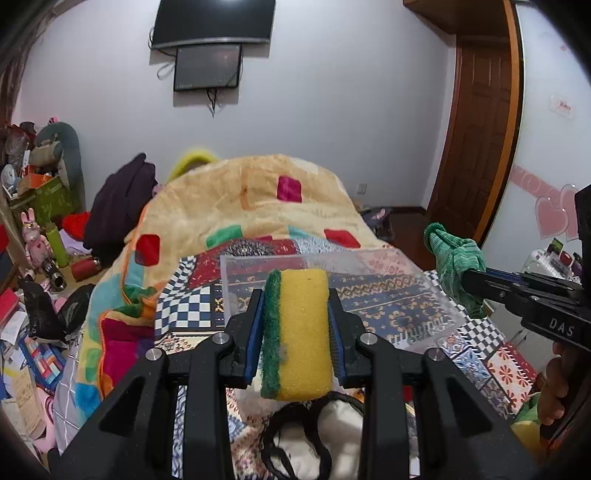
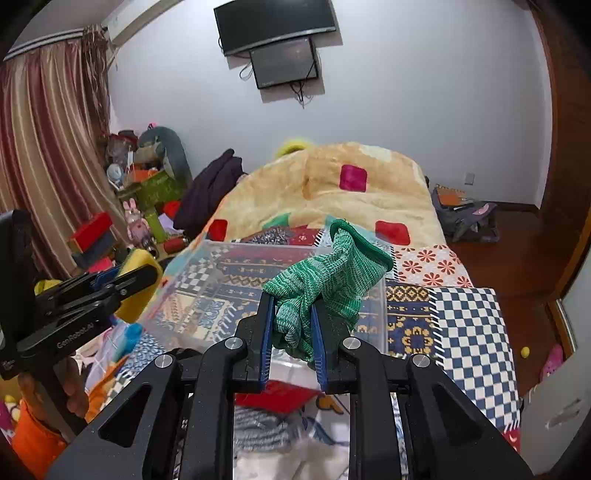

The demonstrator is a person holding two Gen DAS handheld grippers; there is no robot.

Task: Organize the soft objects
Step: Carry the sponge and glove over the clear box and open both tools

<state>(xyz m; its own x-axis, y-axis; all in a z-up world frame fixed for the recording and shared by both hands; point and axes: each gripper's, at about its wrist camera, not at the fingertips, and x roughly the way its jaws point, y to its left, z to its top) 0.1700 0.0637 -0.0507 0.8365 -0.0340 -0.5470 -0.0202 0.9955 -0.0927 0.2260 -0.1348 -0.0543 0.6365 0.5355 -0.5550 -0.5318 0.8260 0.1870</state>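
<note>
A bed (image 2: pixel 476 325) is filling most of both views, lying under a patchwork cover of blue-and-white checks, floral squares and ornamented bands. A thick fleece blanket (image 1: pixel 236 192), tan with red, magenta and green patches, is bunching up into a mound at the bed's far end. Behind it a plain pale wall is carrying a curved dark monitor (image 2: pixel 275 22) with a smaller screen (image 2: pixel 284 62) hanging just beneath. A dark garment (image 1: pixel 122 206) is slumping at the blanket's left edge, and striped curtains (image 2: pixel 40 147) are hanging beside a heap of boxes and toys.

A clear plastic bin (image 1: pixel 424 280), rectangular and thin-walled, is sitting on the cover between both grippers and the blanket, with the pattern showing through its sides.

The left gripper (image 1: pixel 295 314) is pinching a sponge (image 1: pixel 299 332) upright between its blue-padded fingers: a porous yellow block with rounded corners and a coarse green scouring layer along its left face. It is hanging near the bin's near wall.

The right gripper (image 2: pixel 293 325) is squeezing a green knitted cloth (image 2: pixel 325 280), ribbed and crumpled, its loose folds flopping up and to the right above the bin's near right corner.
</note>
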